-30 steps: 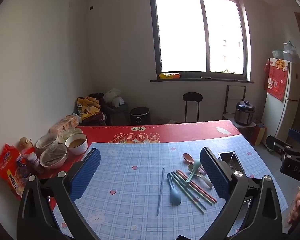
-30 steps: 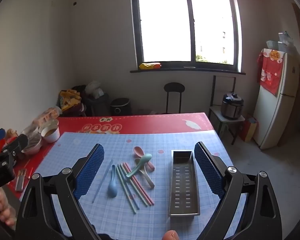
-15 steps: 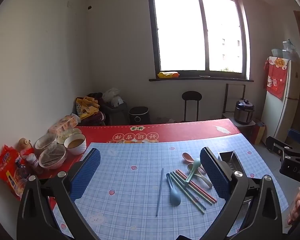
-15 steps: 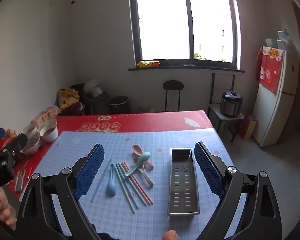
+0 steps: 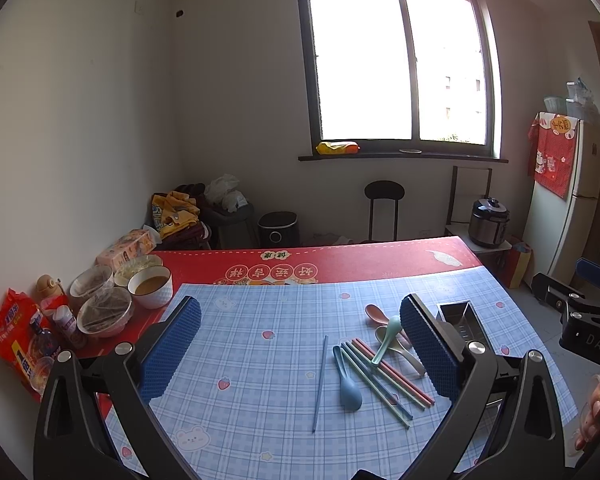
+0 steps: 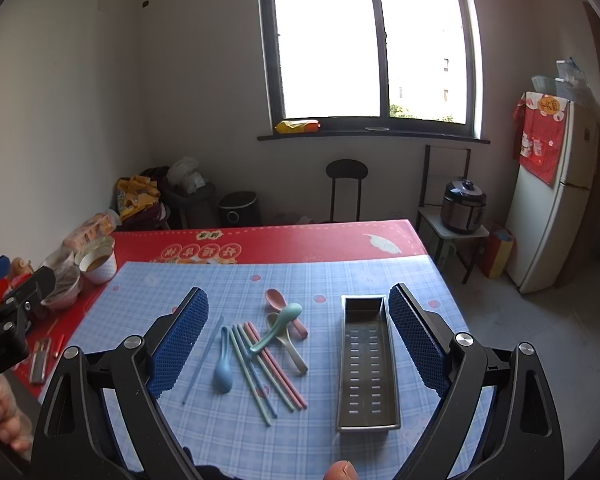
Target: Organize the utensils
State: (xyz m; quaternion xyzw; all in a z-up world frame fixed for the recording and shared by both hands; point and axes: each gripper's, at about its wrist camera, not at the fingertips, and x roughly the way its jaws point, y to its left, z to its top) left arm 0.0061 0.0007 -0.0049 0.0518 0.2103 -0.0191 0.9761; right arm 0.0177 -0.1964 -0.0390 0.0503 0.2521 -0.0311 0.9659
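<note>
Checked tablecloth point(image 6: 236, 280) below us: chopsticks point(image 6: 268, 364) lie lengthwise, left of the tray point(image 6: 366, 364); our right gripper point(image 6: 298, 344) is nearer, both grippers wide open, empty.

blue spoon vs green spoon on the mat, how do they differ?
The blue spoon lies flat on the mat with its bowl toward the camera; the green spoon is propped across the beige spoon, bowl pointing away. Blue lies alone beside the chopsticks; green overlaps other spoons. Both look like matte plastic.

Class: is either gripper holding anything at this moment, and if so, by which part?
Nothing is held. The left gripper and right gripper are both open above the table; the utensils lie untouched.
</note>
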